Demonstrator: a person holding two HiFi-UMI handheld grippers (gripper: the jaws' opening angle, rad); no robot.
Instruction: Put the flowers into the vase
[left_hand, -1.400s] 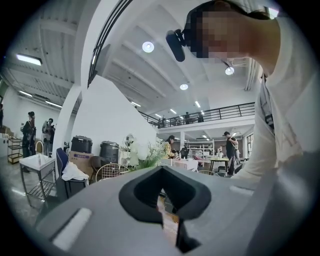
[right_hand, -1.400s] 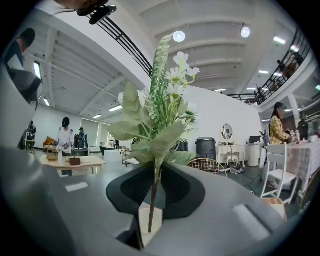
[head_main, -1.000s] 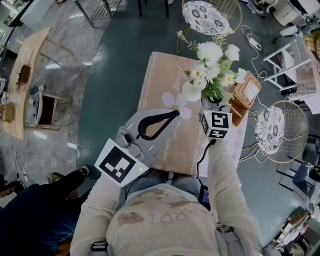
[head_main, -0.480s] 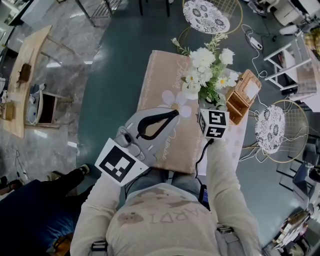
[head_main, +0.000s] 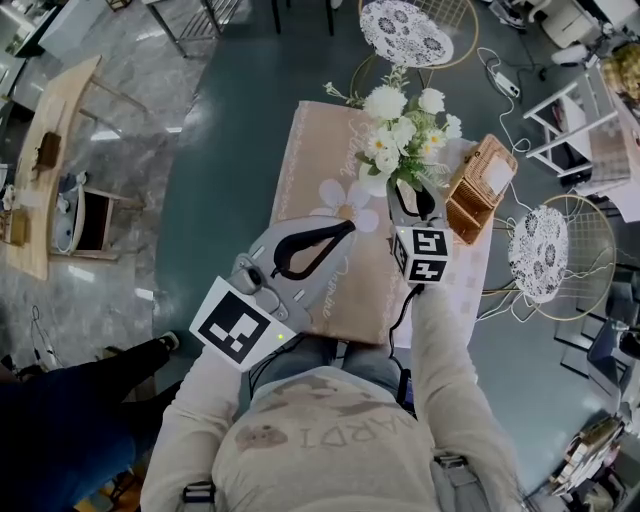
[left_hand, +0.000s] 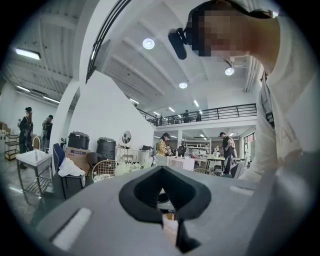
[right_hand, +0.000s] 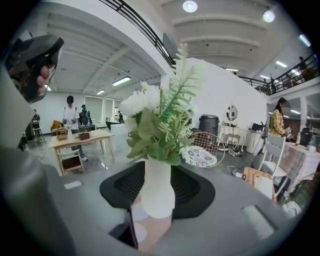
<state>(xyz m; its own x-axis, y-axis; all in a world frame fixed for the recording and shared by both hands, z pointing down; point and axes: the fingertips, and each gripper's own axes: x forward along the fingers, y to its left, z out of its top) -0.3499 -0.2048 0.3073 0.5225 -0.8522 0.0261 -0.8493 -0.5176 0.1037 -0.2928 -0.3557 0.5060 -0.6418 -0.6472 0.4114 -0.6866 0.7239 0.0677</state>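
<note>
Beige cloth covers the worktop (head_main: 310, 160) below us. Nearest, by its front edge, we hold our left gripper (head_main: 348, 228) level, its jaws closed together with nothing between them. Just beyond, our right gripper (head_main: 412, 195) tilts slightly down. Its jaws have just been opening and now stand wide, with the white vase (right_hand: 157, 187) between them and neither pad pressing on it. The flowers (head_main: 405, 125) stand in that vase. Just right of them sits a wicker basket (head_main: 480, 185). Past the worktop is a chair with a lace cushion (head_main: 405, 32).
</note>
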